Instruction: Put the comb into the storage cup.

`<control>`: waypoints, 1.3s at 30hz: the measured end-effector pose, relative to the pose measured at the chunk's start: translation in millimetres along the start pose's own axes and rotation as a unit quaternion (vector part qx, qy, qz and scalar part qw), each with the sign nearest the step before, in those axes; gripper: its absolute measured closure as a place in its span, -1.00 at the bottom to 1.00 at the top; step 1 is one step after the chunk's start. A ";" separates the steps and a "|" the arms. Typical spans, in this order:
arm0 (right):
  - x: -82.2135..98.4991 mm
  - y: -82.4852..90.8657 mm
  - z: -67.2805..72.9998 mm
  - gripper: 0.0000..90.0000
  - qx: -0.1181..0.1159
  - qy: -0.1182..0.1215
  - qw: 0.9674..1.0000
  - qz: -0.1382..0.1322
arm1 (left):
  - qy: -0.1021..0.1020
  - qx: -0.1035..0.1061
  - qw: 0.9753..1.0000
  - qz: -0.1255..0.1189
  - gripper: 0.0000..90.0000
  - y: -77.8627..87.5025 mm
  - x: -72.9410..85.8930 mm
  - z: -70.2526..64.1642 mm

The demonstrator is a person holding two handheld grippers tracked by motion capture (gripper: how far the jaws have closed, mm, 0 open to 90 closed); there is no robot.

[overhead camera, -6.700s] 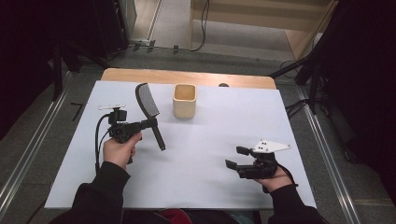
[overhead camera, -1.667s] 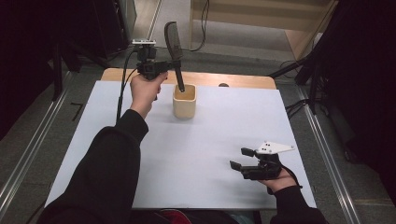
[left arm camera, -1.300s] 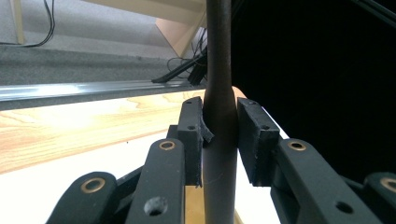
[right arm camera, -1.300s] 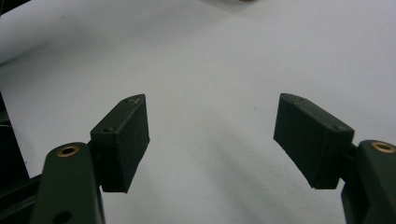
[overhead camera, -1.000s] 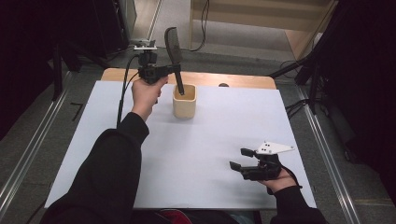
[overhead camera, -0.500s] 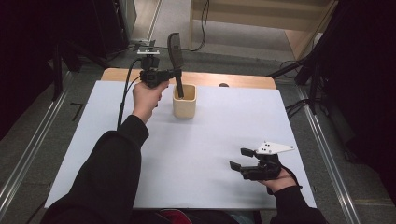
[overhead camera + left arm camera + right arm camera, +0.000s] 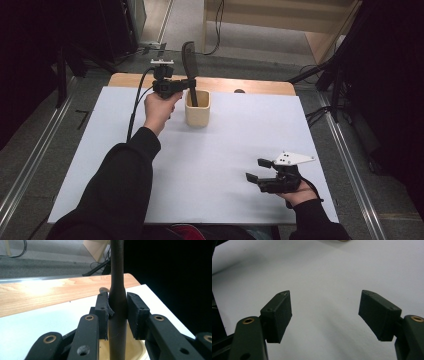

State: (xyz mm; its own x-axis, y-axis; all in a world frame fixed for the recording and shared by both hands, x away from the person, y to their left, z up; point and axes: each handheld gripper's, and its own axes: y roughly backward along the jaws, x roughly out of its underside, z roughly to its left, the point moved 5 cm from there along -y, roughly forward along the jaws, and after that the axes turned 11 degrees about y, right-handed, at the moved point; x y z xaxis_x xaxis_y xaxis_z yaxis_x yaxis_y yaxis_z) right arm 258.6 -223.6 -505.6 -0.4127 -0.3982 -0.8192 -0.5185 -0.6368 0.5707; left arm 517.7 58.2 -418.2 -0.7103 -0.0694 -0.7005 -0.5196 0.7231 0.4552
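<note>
Left hand-held gripper raised over the far part of the desk, clenched on the handle of a black spatula. Spatula upright, blade end up above the pads, lower end of the handle down inside a cream cup. Cup standing on the white sheet near the far edge, just right of the left hand. Seen along the left hand-held gripper's own jaws: pads pressed on either side of the dark handle, cup rim directly beneath, a strip of bare wooden board beyond. A small dark knob lying at the seam where sheet meets board, right of the cup and apart from it. A black cable trailing from the left hand-held gripper down along the forearm, dark sleeve stretching across the left half of the sheet.

Right hand-held gripper low at the near right corner of the desk, well apart from cup and spatula, grey three-cornered plate on top. Released: pads standing wide with nothing but bare white sheet between them. Nothing lying on the sheet between the right hand-held gripper and the cup. Around the desk: grey floor, metal rails at both sides, cables on the floor at right, pale wooden furniture behind.
</note>
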 end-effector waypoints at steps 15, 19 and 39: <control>-0.7 -0.2 -0.1 -0.45 0.000 -0.002 1.000 -0.004 | -0.003 0.001 1.000 0.004 0.62 -3.0 10.4 3.0; -0.8 -0.3 0.4 -0.45 -0.001 -0.002 1.000 -0.003 | -0.004 -0.001 1.000 0.009 0.62 -3.4 13.1 4.9; -1.1 -0.2 0.7 -0.45 -0.002 -0.003 1.000 -0.005 | -0.008 -0.001 1.000 0.018 0.62 -11.7 24.8 4.9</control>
State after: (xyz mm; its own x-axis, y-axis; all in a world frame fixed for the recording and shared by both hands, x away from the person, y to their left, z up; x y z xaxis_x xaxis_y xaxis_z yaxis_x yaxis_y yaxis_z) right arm 258.7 -222.6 -504.8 -0.4112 -0.3876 -0.8250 -0.5201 -0.6435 0.5616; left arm 508.5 51.5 -443.6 -0.7213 -0.0324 -0.6918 -0.4943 0.7238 0.4814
